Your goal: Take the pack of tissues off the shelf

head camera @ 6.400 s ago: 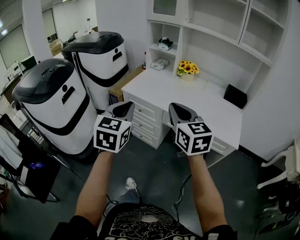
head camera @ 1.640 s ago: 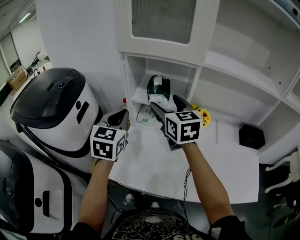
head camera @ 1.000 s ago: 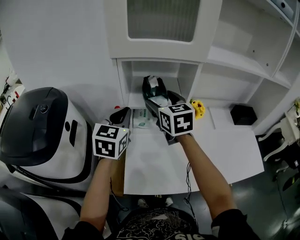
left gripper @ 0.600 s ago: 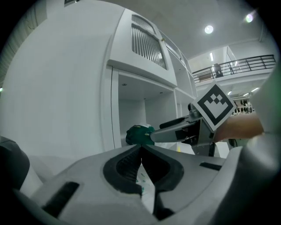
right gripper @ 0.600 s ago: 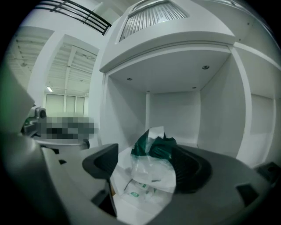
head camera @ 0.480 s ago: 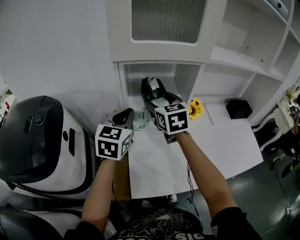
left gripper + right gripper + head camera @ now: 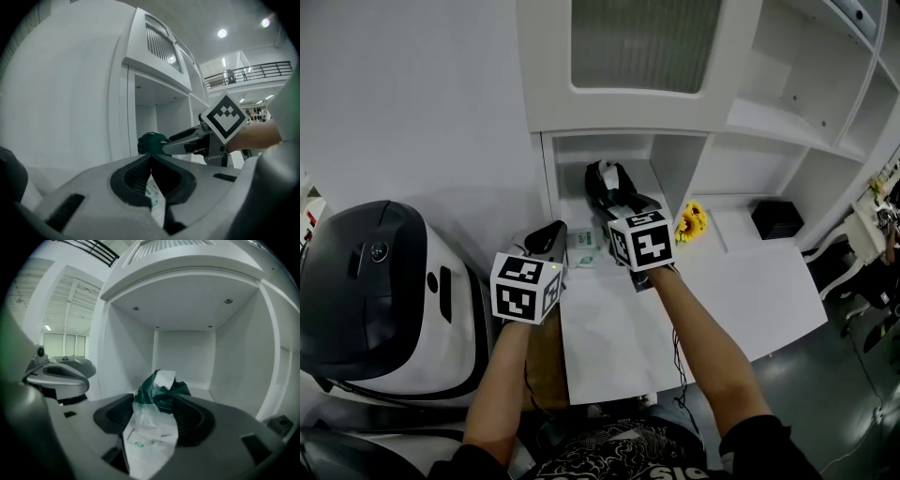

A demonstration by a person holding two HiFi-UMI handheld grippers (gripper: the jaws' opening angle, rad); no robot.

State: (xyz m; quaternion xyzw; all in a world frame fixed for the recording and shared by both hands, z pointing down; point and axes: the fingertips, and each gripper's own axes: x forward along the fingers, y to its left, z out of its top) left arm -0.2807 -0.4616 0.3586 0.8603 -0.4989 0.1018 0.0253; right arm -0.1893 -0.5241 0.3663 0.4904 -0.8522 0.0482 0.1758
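The pack of tissues [image 7: 604, 176], green on top with a clear white lower half, lies in the lowest shelf cubby [image 7: 567, 199] above the desk. My right gripper [image 7: 615, 193] reaches into that cubby. In the right gripper view the pack [image 7: 159, 391] fills the gap between the jaws of the right gripper [image 7: 152, 405], which are closing on it, and its sides touch both pads. My left gripper [image 7: 547, 234] hovers lower left over the desk edge; its jaws meet at the tips [image 7: 150, 158] with nothing held. From there the green pack [image 7: 151, 142] shows beside the right gripper [image 7: 165, 148].
A second white tissue pack [image 7: 581, 248] lies on the white desk [image 7: 722, 291] under the cubby. Yellow flowers [image 7: 689, 220] and a black box [image 7: 771, 217] stand further right. A large white-and-black machine [image 7: 366, 291] stands left of the desk.
The right gripper has stayed in the cubby and its jaws have narrowed round the pack. The left gripper has held its place over the desk edge.
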